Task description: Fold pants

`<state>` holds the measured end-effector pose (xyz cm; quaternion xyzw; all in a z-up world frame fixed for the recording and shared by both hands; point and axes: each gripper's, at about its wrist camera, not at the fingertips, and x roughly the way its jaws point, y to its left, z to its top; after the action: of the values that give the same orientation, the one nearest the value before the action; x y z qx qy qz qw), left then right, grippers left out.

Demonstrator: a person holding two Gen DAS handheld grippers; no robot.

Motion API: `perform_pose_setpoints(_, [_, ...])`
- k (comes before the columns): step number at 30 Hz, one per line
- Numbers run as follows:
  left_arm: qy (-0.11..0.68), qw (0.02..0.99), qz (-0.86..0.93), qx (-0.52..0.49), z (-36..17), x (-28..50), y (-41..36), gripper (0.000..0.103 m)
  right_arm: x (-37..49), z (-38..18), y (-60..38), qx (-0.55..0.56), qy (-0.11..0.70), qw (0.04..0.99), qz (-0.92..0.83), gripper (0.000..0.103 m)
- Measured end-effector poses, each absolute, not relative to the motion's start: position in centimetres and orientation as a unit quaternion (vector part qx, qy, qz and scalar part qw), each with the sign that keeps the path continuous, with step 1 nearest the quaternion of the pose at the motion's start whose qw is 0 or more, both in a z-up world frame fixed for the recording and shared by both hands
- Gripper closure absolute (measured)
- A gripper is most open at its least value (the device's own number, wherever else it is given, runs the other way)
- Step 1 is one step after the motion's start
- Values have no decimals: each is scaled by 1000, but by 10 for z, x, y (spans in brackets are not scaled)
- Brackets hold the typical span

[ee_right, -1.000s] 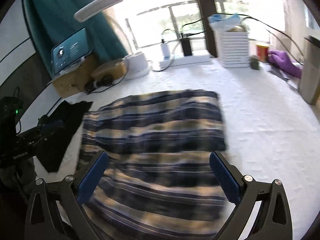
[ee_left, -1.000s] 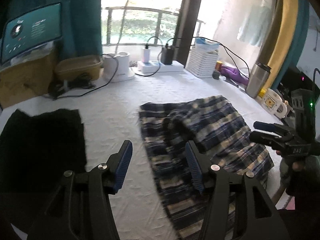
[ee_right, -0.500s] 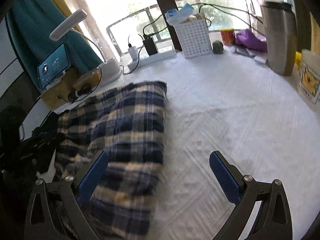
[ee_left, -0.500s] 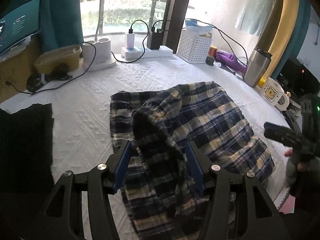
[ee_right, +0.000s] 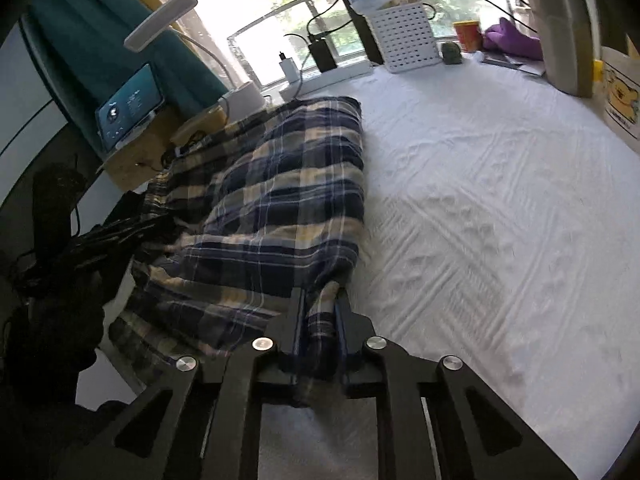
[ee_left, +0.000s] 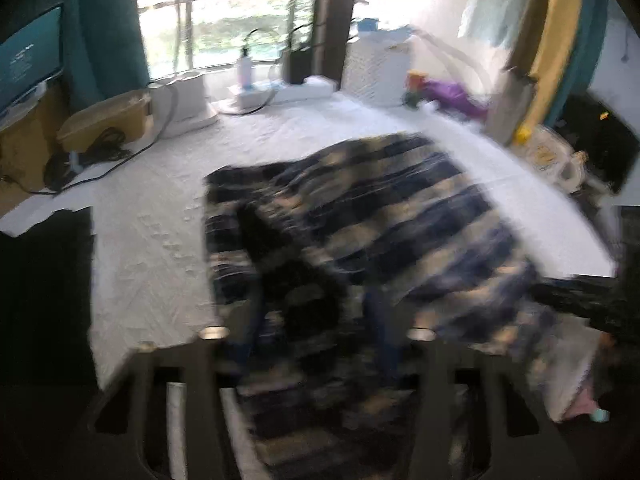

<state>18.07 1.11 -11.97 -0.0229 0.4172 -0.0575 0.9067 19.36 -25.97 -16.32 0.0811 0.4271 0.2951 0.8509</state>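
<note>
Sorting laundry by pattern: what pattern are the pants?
Navy, cream and tan plaid pants, clearest in the right wrist view.

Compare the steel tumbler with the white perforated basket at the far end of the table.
The steel tumbler is tall, rounded, bare metal with solid walls; the white perforated basket is squat, boxy and full of holes. The tumbler is lidded; the basket is open-topped, with things poking out. Both stand upright on the white tablecloth.

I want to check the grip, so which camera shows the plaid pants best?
The right wrist view: the pants are sharp there, pinched in the right gripper. The left wrist view shows them blurred.
</note>
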Motion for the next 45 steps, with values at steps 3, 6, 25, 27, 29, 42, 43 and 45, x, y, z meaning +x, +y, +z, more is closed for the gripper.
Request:
perform_pose_setpoints(3, [417,905,-66,-55,-124,189,25,71,183,-163,-260,76,423,857,283,90])
perform_pose_setpoints(6, [417,906,-66,-42,-123,194,27,73,173,-164,-261,71,420,863,274,90])
perform_pose_setpoints(25, [421,904,-69,-35,-110,209,41,67,136,-164,-264,58,417,861,285,90])
perform_pose_setpoints(27, [418,906,-65,-30,-106,206,45,59,137,-160,-270,67,416,861,285,90])
perform_pose_setpoints(29, [415,908,-58,-31,-103,204,50,53,141,-153,-273,61,408,869,272,90])
perform_pose_setpoints(42, [378,923,-59,-50,-75,200,61,51,201,-136,-271,46,394,889,228,33])
perform_pose_setpoints(43, [379,922,-64,-46,-76,200,59,51,205,-136,-270,49,395,888,229,0])
perform_pose_setpoints(45, [382,921,-64,-33,-77,200,55,49,212,-134,-268,55,396,885,240,0])
